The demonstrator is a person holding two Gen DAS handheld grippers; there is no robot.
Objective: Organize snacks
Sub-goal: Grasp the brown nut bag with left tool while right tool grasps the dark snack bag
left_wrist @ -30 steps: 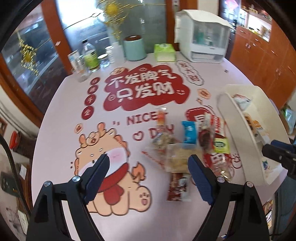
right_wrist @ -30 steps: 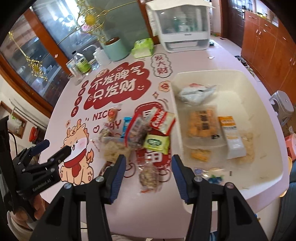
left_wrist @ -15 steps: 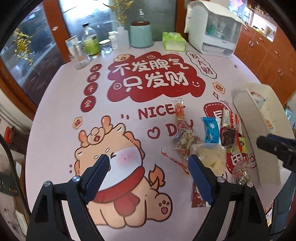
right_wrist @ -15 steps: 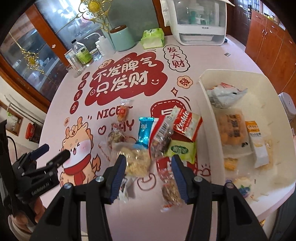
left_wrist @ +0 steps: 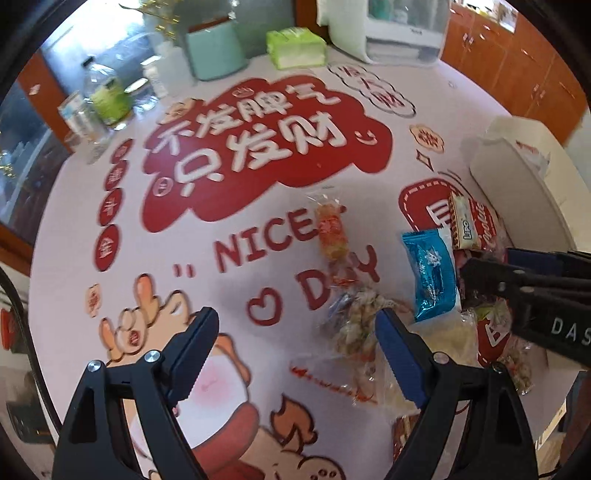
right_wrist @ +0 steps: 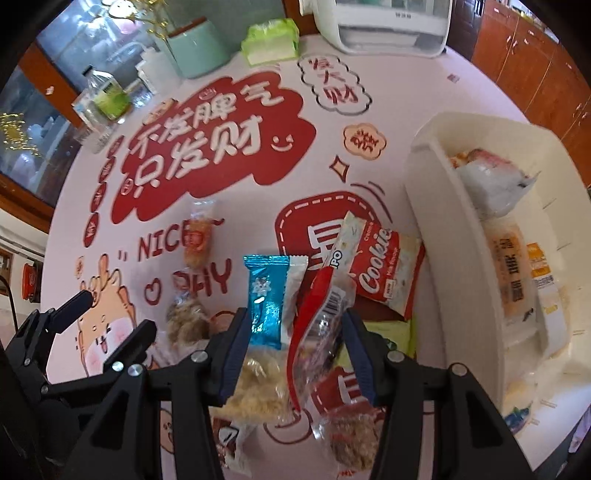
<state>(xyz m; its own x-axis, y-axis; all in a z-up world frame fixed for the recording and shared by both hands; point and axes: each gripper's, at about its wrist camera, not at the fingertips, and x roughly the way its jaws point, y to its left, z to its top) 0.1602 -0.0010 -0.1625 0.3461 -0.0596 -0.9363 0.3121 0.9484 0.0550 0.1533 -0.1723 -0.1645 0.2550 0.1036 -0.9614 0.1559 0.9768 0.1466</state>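
A pile of snack packets lies on the pink printed table. A blue packet (right_wrist: 266, 300), a red-edged clear packet (right_wrist: 320, 320), a red Cookie pack (right_wrist: 384, 266) and a pale crumbly bag (right_wrist: 258, 384) are in it. My right gripper (right_wrist: 293, 356) is open, low over the pile, its jaws on either side of the blue and red-edged packets. My left gripper (left_wrist: 293, 352) is open above the table, its right finger by a clear bag of nuggets (left_wrist: 356, 321). An orange sweet packet (left_wrist: 330, 230) lies apart. The white bin (right_wrist: 436, 206) holds several packets.
At the table's far edge stand a teal canister (right_wrist: 197, 48), a green tissue pack (right_wrist: 271, 40), a white appliance (right_wrist: 384, 22) and a bottle with glasses (right_wrist: 107, 96). Wooden cabinets are at the right. The right gripper shows in the left wrist view (left_wrist: 524, 291).
Both grippers have dropped and moved forward toward the snack pile. The right gripper now straddles the blue and red-edged packets. Both stay open.
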